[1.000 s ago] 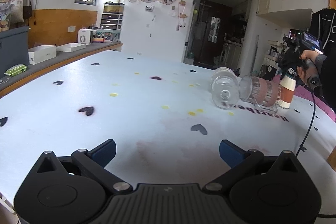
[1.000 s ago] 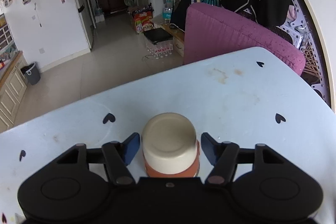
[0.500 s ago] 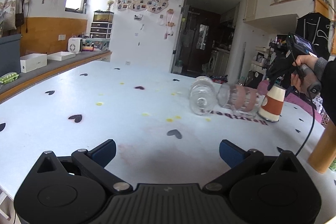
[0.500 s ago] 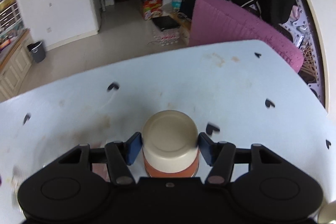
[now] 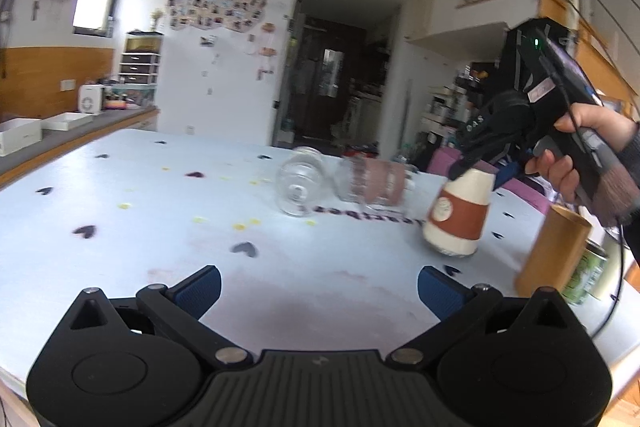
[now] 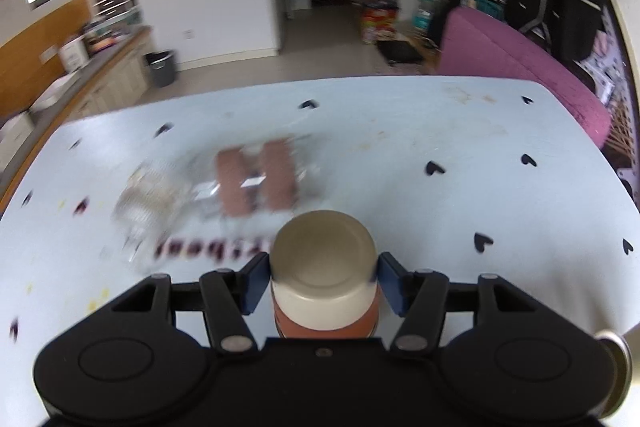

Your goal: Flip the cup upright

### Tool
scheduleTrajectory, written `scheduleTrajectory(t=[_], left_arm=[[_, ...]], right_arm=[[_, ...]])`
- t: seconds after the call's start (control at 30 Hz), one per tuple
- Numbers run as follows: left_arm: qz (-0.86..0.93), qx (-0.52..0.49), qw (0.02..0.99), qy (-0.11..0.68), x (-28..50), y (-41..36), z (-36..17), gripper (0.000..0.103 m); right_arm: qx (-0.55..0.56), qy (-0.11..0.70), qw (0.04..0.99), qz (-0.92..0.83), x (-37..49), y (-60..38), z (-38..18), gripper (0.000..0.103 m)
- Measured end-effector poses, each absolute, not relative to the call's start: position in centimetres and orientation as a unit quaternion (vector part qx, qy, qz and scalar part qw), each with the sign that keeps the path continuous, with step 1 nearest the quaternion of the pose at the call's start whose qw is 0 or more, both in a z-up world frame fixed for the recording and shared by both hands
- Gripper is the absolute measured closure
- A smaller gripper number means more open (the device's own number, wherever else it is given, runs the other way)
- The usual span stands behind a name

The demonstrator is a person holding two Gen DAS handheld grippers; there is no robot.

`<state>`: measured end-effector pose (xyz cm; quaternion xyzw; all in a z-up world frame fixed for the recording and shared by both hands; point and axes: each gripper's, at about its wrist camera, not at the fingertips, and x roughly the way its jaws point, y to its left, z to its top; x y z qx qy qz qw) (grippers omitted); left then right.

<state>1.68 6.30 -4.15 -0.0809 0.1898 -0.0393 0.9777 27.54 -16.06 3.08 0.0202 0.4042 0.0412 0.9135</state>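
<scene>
Since the earlier frame the cup (image 5: 458, 215) has left the tabletop (image 5: 160, 211): we see it lifted and tilted, where before it stood mouth-down. Nearest to us in the left wrist view, the left gripper (image 5: 319, 289) is spread wide with nothing between its blue pads, low over the near edge of the tabletop. In the right wrist view the right gripper (image 6: 323, 281) is clenched on the cup, one pad on each side just under its base; the base faces up toward the camera. The cup's long axis runs along the fingers' pointing direction, mouth away from the gripper and toward the tabletop, so we judge that the coming turn must roll the right wrist through roughly half a rotation. The right hand (image 5: 576, 157) has the cup; the left is well apart.

Count: one cup, two grippers, two glass jars (image 5: 344, 183) lying on their sides toward the far edge, one wooden cylinder (image 5: 552, 251) and one green can (image 5: 586, 277) at the right edge.
</scene>
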Motion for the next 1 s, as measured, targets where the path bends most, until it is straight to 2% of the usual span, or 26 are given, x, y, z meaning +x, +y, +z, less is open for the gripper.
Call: scheduleTrajectory(t=[0.4, 0.7, 1.0], left_arm=[[-0.152, -0.064, 0.958, 0.233, 6.7, 0.1, -6.4, 0.000], [-0.166, -0.050, 0.953, 0.250, 9.4, -2.6, -8.0, 0.000], [-0.128, -0.043, 0.951, 0.278, 11.0, -2.1, -8.9, 0.000]], right_arm=[[-0.020, 0.403, 0.901, 0.159, 18.7, -14.5, 1.9, 0.043], [-0.025, 0.401, 0.898, 0.178, 17.4, -14.8, 1.6, 0.043], [-0.036, 0.395, 0.899, 0.186, 16.7, -14.7, 1.3, 0.043]])
